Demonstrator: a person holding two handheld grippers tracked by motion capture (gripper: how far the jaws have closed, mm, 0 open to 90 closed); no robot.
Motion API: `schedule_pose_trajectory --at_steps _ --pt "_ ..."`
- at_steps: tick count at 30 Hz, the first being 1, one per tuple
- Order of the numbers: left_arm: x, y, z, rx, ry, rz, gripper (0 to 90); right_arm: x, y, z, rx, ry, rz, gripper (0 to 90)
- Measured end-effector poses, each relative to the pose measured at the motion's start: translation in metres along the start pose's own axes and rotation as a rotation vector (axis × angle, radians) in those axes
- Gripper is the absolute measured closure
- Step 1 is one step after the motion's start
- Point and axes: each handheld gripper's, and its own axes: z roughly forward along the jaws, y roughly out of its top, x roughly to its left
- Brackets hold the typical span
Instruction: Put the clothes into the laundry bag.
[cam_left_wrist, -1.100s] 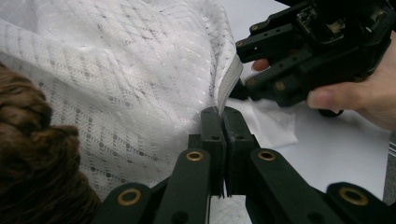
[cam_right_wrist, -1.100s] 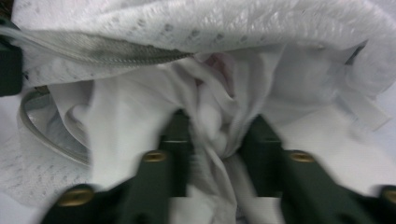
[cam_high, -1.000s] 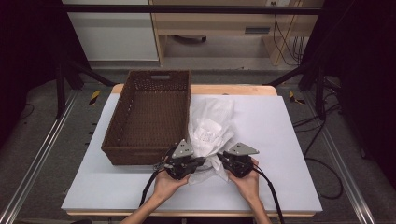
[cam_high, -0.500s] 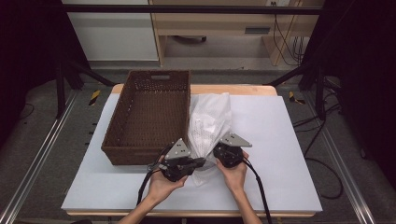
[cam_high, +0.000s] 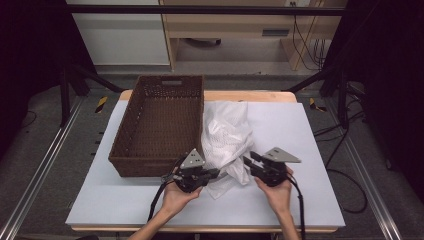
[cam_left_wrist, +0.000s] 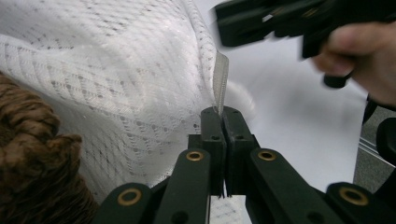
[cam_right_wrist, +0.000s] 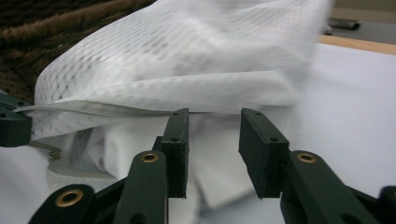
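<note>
Two pairs of tongs work one white mesh garment (cam_high: 227, 137) on my table (cam_high: 305, 135), seen from above. In my left hand, the left gripper (cam_high: 216, 173) is clamped tight on a hem of the cloth; its own camera shows the jaws pressed together with a thin band of white fabric (cam_left_wrist: 116, 93) rising out from between the tips. In my right hand, the right gripper (cam_high: 246, 161) sits just beside the garment's near edge with its jaws apart. They have just been opening, and in that gripper's own view the gap between the pads (cam_right_wrist: 177, 140) is bare, with the folded cloth (cam_right_wrist: 187, 65) lying just beyond them and its edge close to the left pad.

The garment lies crumpled on the pale table cover, stretching from the middle of the table down towards me, and its left side rests against the long right wall of a dark brown woven basket (cam_high: 160, 125). The basket stands on the left half of the table, open side up. From the left gripper view, a coil of the basket's weave (cam_left_wrist: 32, 154) sits at the lower left, close against the mesh, and my right hand (cam_left_wrist: 359, 60) with its gripper is blurred at the upper right. A black cable (cam_high: 157, 200) trails from the left gripper towards me across the table.
</note>
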Motion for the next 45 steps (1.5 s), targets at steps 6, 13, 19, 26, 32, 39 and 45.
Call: schedule_pose_trajectory --at_steps 6,13,19,26,32,39,45 --pt "0.002 -0.003 0.008 0.012 0.006 -0.008 88.0 -0.038 -0.012 0.0 0.059 -0.068 0.102 53.1" --pt "0.003 -0.005 0.008 0.009 0.015 -0.003 87.7 -0.028 -0.022 0.04 0.142 -0.032 0.086 42.5" --pt "0.003 -0.005 0.009 0.011 0.015 -0.002 87.4 -0.023 -0.027 0.047 0.212 0.031 0.078 40.1" --pt "0.003 -0.005 0.009 0.011 0.019 0.0 87.4 -0.012 -0.026 0.052 0.246 0.007 0.013 38.4" --pt "0.003 -0.005 0.009 0.012 0.023 0.003 87.4 -0.005 -0.024 0.054 0.263 -0.074 -0.045 75.6" --pt "0.004 -0.004 0.005 0.0 0.027 0.0 87.5 -0.002 -0.021 0.049 0.238 -0.075 -0.059 89.9" --pt "0.002 -0.002 0.002 -0.014 0.028 0.004 87.5 0.018 -0.012 0.038 0.176 0.059 -0.075 89.9"
